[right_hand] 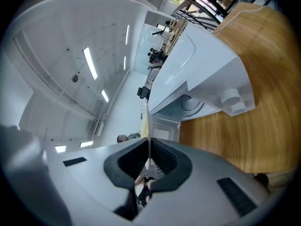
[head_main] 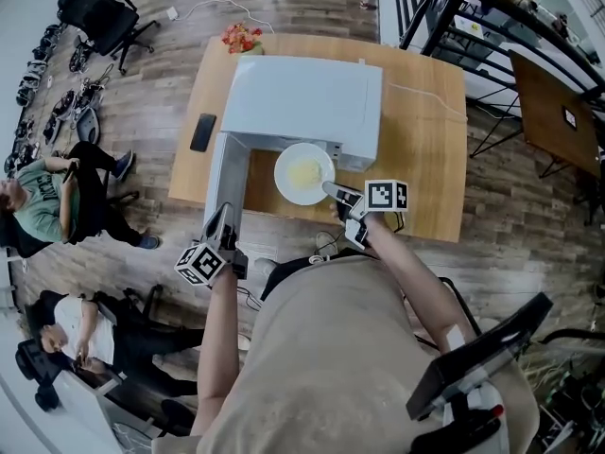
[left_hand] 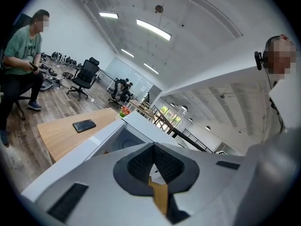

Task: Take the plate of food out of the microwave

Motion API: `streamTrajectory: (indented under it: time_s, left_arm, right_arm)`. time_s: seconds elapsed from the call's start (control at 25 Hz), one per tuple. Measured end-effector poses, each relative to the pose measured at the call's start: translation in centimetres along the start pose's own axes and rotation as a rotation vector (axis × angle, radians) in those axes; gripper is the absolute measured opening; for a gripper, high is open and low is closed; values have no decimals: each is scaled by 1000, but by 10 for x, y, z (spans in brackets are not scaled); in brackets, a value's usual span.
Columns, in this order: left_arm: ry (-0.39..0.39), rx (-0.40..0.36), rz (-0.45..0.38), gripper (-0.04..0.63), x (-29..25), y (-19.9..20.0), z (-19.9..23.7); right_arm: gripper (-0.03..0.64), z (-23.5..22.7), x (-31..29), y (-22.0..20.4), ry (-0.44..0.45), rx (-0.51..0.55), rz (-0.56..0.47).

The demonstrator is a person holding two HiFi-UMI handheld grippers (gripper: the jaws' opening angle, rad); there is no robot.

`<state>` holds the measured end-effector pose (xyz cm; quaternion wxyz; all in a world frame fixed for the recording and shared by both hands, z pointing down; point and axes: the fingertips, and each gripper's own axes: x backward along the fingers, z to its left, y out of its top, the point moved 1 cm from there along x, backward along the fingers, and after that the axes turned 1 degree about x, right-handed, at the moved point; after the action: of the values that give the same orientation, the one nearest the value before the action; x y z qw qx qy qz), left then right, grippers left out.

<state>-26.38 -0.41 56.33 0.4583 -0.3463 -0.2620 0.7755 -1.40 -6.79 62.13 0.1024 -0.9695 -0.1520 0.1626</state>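
A white microwave (head_main: pixel 302 97) stands on a wooden table (head_main: pixel 425 140) with its door (head_main: pixel 230 173) swung open toward me on the left. A white plate (head_main: pixel 304 171) of yellow food hangs just in front of the microwave's opening. My right gripper (head_main: pixel 338 195) is shut on the plate's near right rim. In the right gripper view the plate (right_hand: pixel 147 121) shows edge-on, pinched between the pads of the right gripper (right_hand: pixel 148 161), with the microwave (right_hand: pixel 197 74) beyond. My left gripper (head_main: pixel 220 227) hovers at the door's near end. In its own view the left gripper (left_hand: pixel 154 166) is shut with nothing held.
A black phone (head_main: pixel 202 131) lies on the table left of the microwave, and red flowers (head_main: pixel 242 38) stand at the far left corner. Two people sit at the left (head_main: pixel 57 192). An office chair (head_main: pixel 99 12) and a dark desk (head_main: pixel 553 112) stand further off.
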Motion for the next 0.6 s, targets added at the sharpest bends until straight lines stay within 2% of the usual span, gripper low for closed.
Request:
streamTrajectory:
  time_s: [0.32,0.6]
  left_arm:
    - [-24,-59,36,3,-30,-3,-20]
    - [-54,-109,69,3,-47,-11,-46]
  right_arm:
    - [19,-41,-28,-11,-80,33,63]
    - [20,-83,-49,-24,-104,-43,88]
